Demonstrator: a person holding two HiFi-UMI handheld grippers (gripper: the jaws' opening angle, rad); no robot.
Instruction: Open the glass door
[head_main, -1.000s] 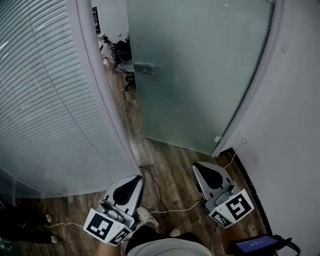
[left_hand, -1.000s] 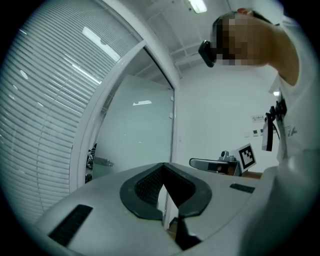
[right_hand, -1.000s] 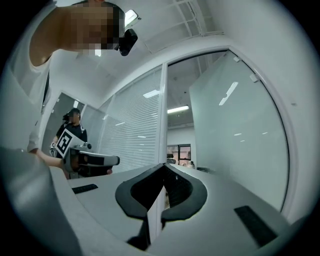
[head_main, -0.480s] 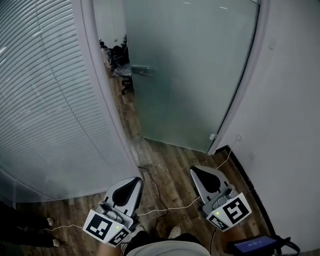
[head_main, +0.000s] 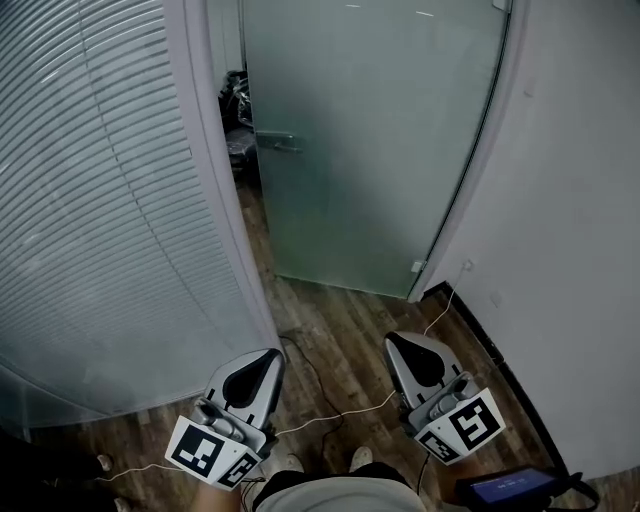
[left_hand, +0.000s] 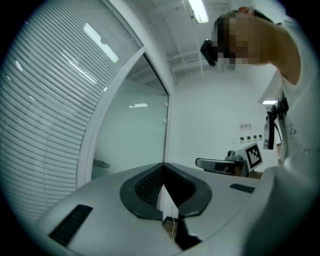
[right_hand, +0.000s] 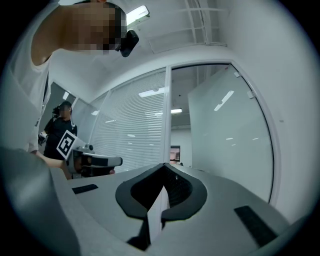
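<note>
The frosted glass door (head_main: 370, 140) stands ahead, ajar, with a dark gap along its left edge. Its metal handle (head_main: 278, 142) sits near that edge, also seen as the handle (left_hand: 101, 163) in the left gripper view. Low over the wooden floor, my left gripper (head_main: 270, 356) is shut and holds nothing. My right gripper (head_main: 397, 342) is beside it, also shut and empty. Both point toward the door and are well short of it. In the left gripper view the jaws meet at the left gripper's tip (left_hand: 163, 165); the right gripper's tip (right_hand: 164, 165) looks the same, with the door (right_hand: 225, 135) beyond.
A glass wall with white blinds (head_main: 90, 200) and its white frame post (head_main: 215, 180) stand left of the gap. A white wall (head_main: 570, 250) runs along the right. Thin cables (head_main: 320, 390) lie on the floor. A device with a blue screen (head_main: 510, 488) lies at bottom right.
Both grippers have been carried forward toward the door, still shut. The door and its handle now sit nearer the middle of the head view, and the gap looks narrower.
</note>
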